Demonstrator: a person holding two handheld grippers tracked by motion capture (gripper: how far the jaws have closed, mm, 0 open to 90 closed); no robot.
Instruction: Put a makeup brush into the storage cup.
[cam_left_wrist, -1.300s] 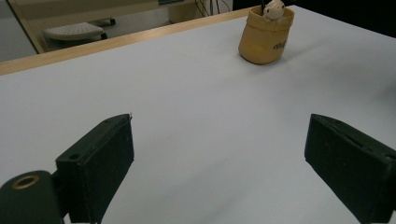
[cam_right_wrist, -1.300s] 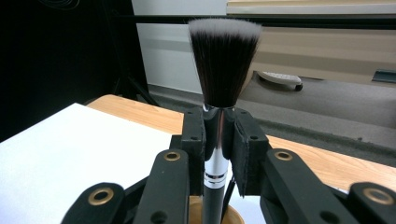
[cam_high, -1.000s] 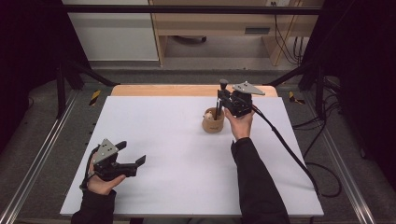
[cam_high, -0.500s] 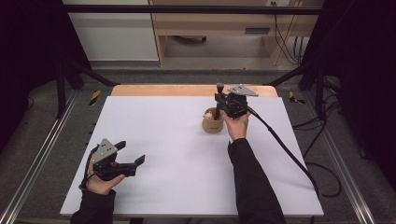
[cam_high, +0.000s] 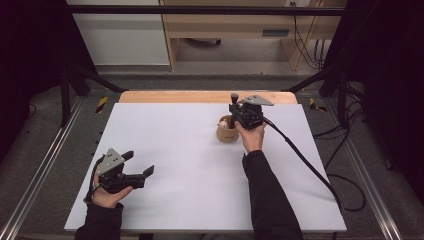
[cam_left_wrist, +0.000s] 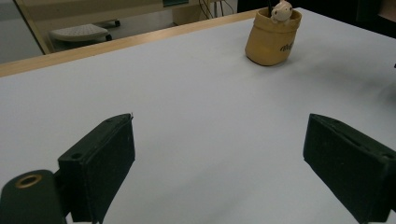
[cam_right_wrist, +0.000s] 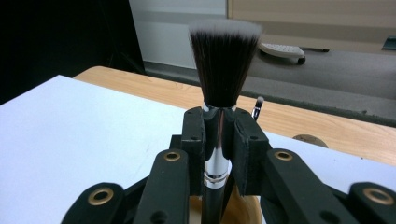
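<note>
My right gripper (cam_high: 234, 110) is shut on the silver ferrule of a makeup brush (cam_right_wrist: 224, 65) and holds it upright, with its dark white-tipped bristles on top. The brush handle reaches down into a tan pot (cam_high: 226, 132) on the far right part of the white table. The pot's rim (cam_right_wrist: 245, 211) sits just below the jaws. A second thin brush tip (cam_right_wrist: 258, 104) pokes up behind them. My left gripper (cam_high: 139, 163) rests at the front left, open with nothing between its jaws. From there the pot (cam_left_wrist: 273, 38) stands far off, with a small pale figure (cam_left_wrist: 281, 9) in it.
The white table (cam_high: 180, 150) ends in a wooden strip (cam_high: 200, 96) at the far side. A black cable (cam_high: 305, 160) trails from the right gripper over the table's right edge. Metal rails run along both sides of the table.
My right gripper has sunk a little with the brush, bringing the handle lower into the pot. The left gripper has stayed where it was.
</note>
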